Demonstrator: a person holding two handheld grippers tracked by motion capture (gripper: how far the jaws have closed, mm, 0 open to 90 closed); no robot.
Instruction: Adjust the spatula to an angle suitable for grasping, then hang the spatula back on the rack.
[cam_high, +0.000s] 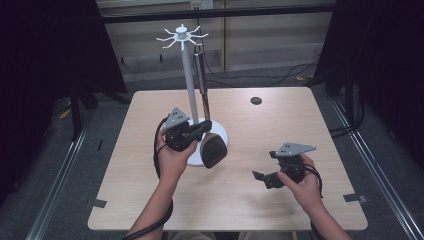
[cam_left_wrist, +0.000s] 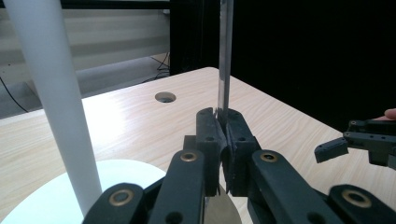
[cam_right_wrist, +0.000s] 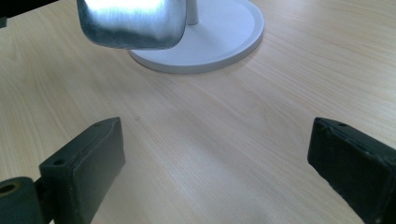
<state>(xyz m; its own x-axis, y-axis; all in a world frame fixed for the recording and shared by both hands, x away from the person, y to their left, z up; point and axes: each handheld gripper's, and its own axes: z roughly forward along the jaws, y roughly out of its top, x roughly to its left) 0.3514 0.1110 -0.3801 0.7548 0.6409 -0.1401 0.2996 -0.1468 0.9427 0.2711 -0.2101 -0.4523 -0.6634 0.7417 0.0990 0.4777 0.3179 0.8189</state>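
A white utensil stand (cam_high: 189, 80) with a ring of hooks on top rises from a round base (cam_high: 223, 136) at mid table. A spatula stands upright beside the pole, its dark handle (cam_high: 200, 72) reaching up near the hooks and its metal blade (cam_high: 214, 150) low over the base's front edge. Whether the handle is on a hook I cannot tell. My left gripper (cam_high: 202, 127) is shut on the spatula's thin metal shank (cam_left_wrist: 225, 56), just above the blade. To the right, my right gripper (cam_high: 262, 177) is open over bare table, jaws wide apart (cam_right_wrist: 215, 158), facing the blade (cam_right_wrist: 133, 21).
A small round hole (cam_high: 256, 100) sits in the tabletop at the back right. The pale wood table (cam_high: 250, 210) has free room around the stand. Dark curtains and cables lie beyond the far edge. The right gripper (cam_left_wrist: 359, 142) shows at the left gripper view's right edge.
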